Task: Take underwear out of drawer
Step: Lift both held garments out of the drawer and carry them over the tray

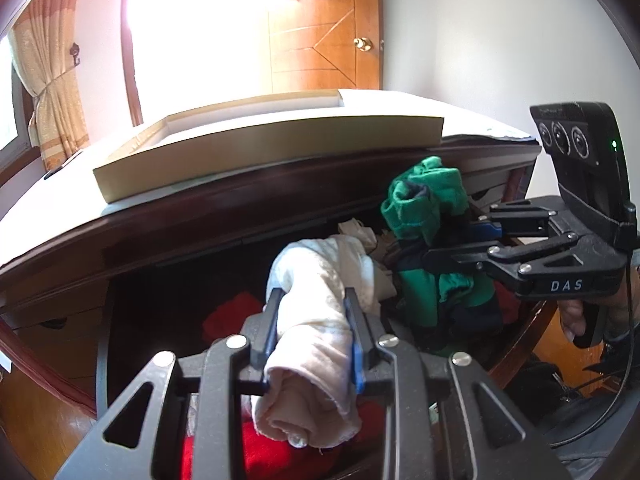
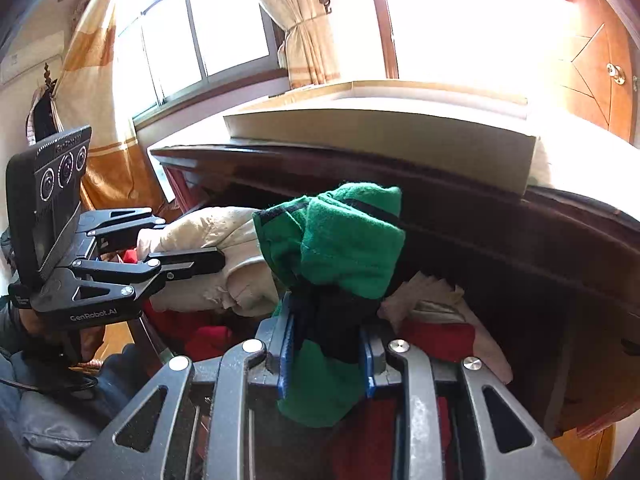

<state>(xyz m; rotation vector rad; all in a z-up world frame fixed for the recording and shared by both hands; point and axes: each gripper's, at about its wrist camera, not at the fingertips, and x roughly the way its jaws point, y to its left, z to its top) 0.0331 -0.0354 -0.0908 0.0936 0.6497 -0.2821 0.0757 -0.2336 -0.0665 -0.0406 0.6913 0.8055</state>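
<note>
left gripper (image 1: 310, 336): clamping cream roll (image 1: 320, 300), its length running along the fingers
right gripper (image 2: 326, 352): clamping green roll (image 2: 340, 248), standing upright
drawer (image 1: 160, 300): lying below both rolls

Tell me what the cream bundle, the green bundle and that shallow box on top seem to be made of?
Cream bundle: soft knit cotton by its look, matte, with a frayed edge. Green bundle: fuzzy matte knit fabric with dark trim, perhaps cotton. Shallow box: probably cardboard, with flat tan walls, dull finish and a paler inside.
</note>
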